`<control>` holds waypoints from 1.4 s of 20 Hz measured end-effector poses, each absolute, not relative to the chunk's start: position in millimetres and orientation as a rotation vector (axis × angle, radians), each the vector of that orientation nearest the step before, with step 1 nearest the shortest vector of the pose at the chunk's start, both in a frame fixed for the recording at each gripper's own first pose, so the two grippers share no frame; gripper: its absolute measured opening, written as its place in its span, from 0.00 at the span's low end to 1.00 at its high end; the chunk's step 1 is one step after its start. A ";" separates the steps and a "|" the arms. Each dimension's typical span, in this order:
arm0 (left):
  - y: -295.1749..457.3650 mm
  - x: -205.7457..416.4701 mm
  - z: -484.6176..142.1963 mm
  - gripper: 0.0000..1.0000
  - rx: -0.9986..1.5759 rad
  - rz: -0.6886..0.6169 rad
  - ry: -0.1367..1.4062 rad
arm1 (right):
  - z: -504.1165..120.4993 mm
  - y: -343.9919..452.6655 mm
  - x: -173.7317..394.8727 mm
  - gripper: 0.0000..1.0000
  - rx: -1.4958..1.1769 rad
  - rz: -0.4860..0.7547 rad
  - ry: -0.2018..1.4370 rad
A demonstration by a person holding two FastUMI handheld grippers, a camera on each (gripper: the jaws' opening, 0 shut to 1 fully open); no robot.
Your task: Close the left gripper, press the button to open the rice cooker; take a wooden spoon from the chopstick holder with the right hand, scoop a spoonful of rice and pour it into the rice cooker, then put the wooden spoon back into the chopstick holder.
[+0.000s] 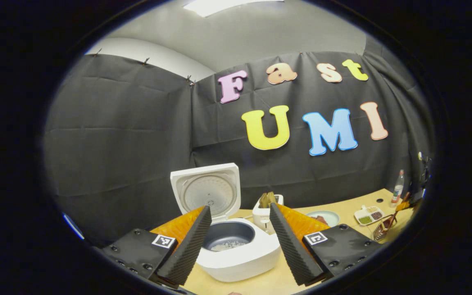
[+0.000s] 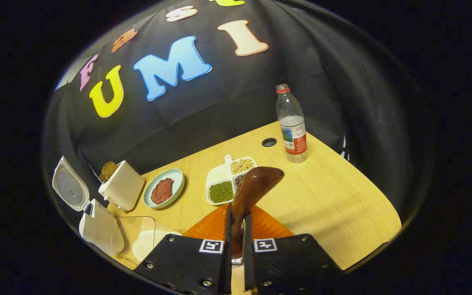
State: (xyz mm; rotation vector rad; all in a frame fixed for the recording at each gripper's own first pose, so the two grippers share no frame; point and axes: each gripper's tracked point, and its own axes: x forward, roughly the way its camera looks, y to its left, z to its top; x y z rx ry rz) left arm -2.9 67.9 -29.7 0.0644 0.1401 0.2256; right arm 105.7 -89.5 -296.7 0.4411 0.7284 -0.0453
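Observation:
The white rice cooker (image 1: 240, 256) stands open with its lid (image 1: 207, 190) raised, and a little rice lies in the dark inner pot (image 1: 228, 239). My left gripper (image 1: 240, 207) hovers just in front of the cooker, open, with nothing between its fingers. My right gripper (image 2: 238, 213) is shut on the handle of a wooden spoon (image 2: 258, 182), whose bowl points out over the table. The white chopstick holder (image 2: 122, 189) with wooden utensils stands behind the cooker (image 2: 96, 225). A clear container of rice (image 2: 139, 239) sits to the lower left of the right gripper.
A light plate with a reddish-brown item (image 2: 164, 188) and a divided tray of beans (image 2: 228, 180) lie mid-table. A water bottle (image 2: 291, 123) stands at the back beside a cable hole (image 2: 268, 142). The wooden table (image 2: 334, 205) ends at the right.

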 end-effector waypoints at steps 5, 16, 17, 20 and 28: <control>71.1 -2.9 -32.4 1.00 0.053 0.208 0.138 | -276.9 -78.6 101.8 0.13 0.365 -0.003 0.702; 84.6 6.8 -40.6 1.00 0.033 0.146 0.127 | -188.7 -54.9 107.5 0.12 0.294 0.008 0.563; 88.8 7.9 -42.3 1.00 0.024 0.147 0.128 | -181.8 -49.2 107.5 0.12 0.302 0.014 0.550; 102.4 8.9 -45.8 1.00 0.000 0.148 0.130 | -163.7 -29.7 109.8 0.12 0.320 0.037 0.523; 135.8 12.9 -52.9 0.98 0.012 0.141 0.137 | -170.7 44.4 105.9 0.12 0.334 0.120 0.536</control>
